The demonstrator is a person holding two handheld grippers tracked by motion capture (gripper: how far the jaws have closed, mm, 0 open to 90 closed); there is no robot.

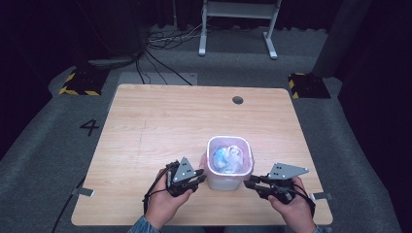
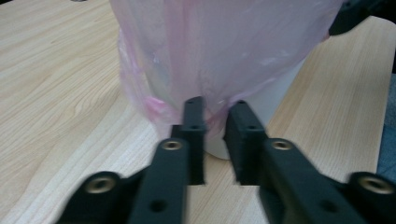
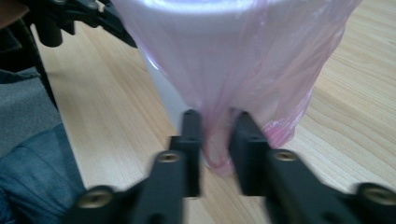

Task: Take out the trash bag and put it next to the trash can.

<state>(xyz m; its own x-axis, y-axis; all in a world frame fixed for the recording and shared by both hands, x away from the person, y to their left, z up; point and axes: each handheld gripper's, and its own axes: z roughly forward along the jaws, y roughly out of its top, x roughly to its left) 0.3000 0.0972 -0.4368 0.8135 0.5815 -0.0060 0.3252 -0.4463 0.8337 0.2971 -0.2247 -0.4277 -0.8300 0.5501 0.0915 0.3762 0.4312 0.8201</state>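
A small white bin (image 1: 212,180) lined with a pink plastic bag (image 1: 206,160) stands near the front of the wooden table, with crumpled blue and white rubbish inside. My left gripper (image 1: 203,177) is at the bin's left side. In the left gripper view, its jaws (image 2: 215,109) are pinched on the bag's (image 2: 224,46) hanging skirt low on the bin wall. At the bin's right side, my right gripper (image 1: 248,183) does the same. Its jaws (image 3: 215,119) close on a fold of the pink bag (image 3: 233,56) near the tabletop.
The wooden table (image 1: 160,126) has a round cable hole (image 1: 237,100) at the back right and metal clips (image 1: 85,192) on its front corners. Cables and a white stand (image 1: 238,24) are on the floor behind it. The other gripper (image 3: 79,18) shows beyond the bin.
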